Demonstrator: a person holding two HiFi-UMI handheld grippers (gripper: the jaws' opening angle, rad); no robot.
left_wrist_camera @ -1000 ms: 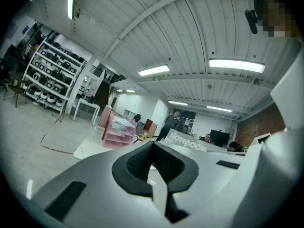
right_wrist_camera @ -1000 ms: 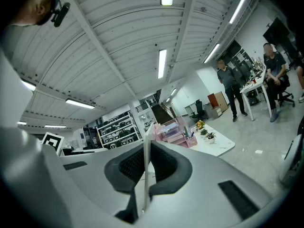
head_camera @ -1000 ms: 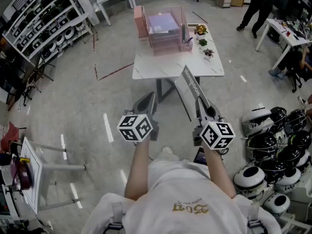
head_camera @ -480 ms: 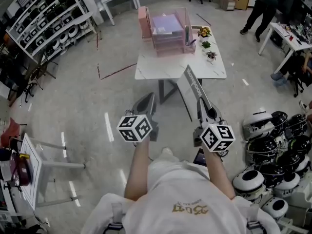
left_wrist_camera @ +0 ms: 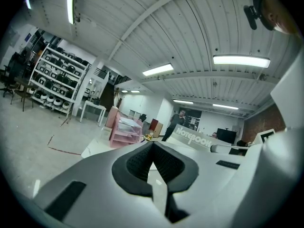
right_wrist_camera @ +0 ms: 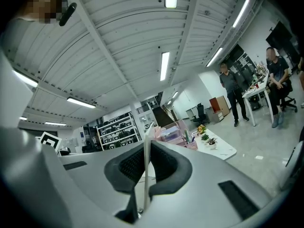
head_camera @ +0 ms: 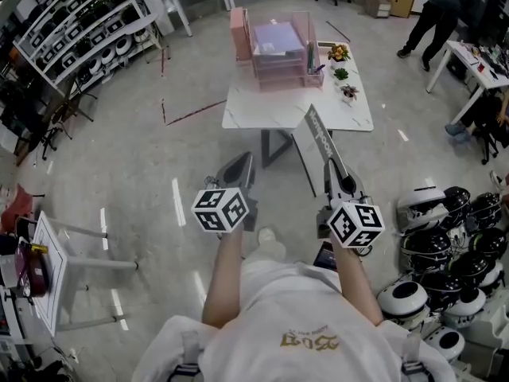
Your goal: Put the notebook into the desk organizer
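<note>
White table [head_camera: 256, 114] nearer | right hand-held gripper [head_camera: 329, 165] pinches notebook [head_camera: 316, 134] | left hand-held gripper [head_camera: 242, 162] pressed together | grey floor [head_camera: 151, 157]

Table [head_camera: 262, 116] found ahead of both grippers | desk organizer [head_camera: 278, 44] set on its far half | potted plants [head_camera: 343, 74] placed right of organizer | notebook [head_camera: 318, 138] clamped in right gripper [head_camera: 335, 167], pointed toward table | left gripper [head_camera: 243, 161] alongside, left | shelves [head_camera: 71, 30] located far left | helmets [head_camera: 445, 245] heaped on floor, right
</note>
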